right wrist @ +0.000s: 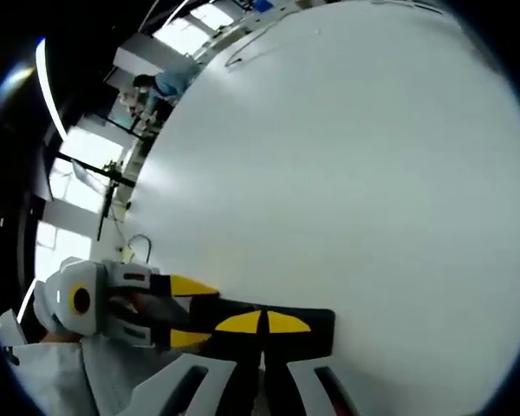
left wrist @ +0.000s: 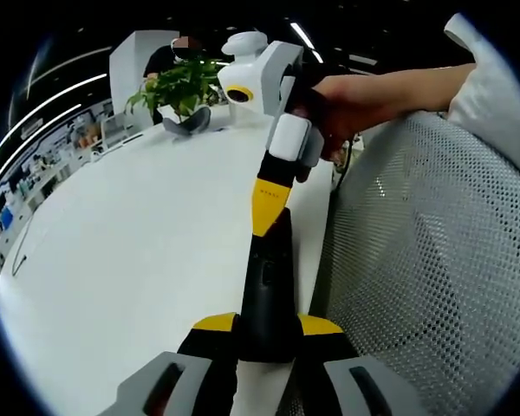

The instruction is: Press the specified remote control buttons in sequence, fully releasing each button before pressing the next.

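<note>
Remote control (left wrist: pixel 266 299), black and slim, is clamped at its near end between the yellow tips of the left tongs (left wrist: pixel 267 334). Its long axis runs straight away from them toward twelve o'clock in the left gripper view, out over the white bench (left wrist: pixel 130 251).

Coming down from one o'clock in that view, the right tongs (left wrist: pixel 267 208) reach the remote's far end. Their yellow tips look drawn together into a single point that meets the remote's top face, though whether it bears on a button I cannot tell.

In the right gripper view the right tongs (right wrist: pixel 262 322) show their tips side by side with only a thin seam between them, laid on the dark body of the remote, which stretches off toward nine o'clock. There the left tongs (right wrist: pixel 184 312) grip its other end.

My reading is that the whole job turns on this line-up. The left hand is the holder, the right hand (left wrist: pixel 329 108) is the presser, and the button face lies directly under the right tips. Any next press would seem to mean lifting clear, sliding along the remote's length, then coming down again.

A potted plant (left wrist: pixel 178 87) stands far off at eleven o'clock, and a mesh chair back (left wrist: pixel 425 260) sits at three o'clock.
</note>
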Demonstrator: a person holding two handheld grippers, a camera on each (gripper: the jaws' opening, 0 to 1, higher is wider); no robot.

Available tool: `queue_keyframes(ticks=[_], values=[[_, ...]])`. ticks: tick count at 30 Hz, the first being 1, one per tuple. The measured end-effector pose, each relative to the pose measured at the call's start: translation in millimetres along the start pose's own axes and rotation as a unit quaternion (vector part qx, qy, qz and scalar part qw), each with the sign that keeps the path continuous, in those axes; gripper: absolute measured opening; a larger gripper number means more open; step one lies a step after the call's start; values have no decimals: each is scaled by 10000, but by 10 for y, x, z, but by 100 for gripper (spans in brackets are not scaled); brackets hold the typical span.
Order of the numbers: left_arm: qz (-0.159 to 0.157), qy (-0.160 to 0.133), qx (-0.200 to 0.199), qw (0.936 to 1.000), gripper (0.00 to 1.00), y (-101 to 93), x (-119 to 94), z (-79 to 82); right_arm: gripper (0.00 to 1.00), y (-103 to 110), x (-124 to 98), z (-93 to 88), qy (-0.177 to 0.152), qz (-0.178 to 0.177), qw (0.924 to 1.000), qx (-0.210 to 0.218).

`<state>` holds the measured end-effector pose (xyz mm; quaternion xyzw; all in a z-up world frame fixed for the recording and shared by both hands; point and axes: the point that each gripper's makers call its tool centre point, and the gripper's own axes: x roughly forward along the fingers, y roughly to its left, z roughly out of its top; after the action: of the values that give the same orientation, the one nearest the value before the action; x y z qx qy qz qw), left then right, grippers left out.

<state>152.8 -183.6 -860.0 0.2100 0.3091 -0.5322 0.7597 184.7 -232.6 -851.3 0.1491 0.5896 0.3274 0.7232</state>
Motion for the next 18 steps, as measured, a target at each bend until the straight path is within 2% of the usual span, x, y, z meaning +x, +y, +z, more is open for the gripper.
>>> queue_keyframes(ticks=[18], values=[[2,-16,-28,10000,24,2,0,0,0,61,5,-106,360,129,9993,57]])
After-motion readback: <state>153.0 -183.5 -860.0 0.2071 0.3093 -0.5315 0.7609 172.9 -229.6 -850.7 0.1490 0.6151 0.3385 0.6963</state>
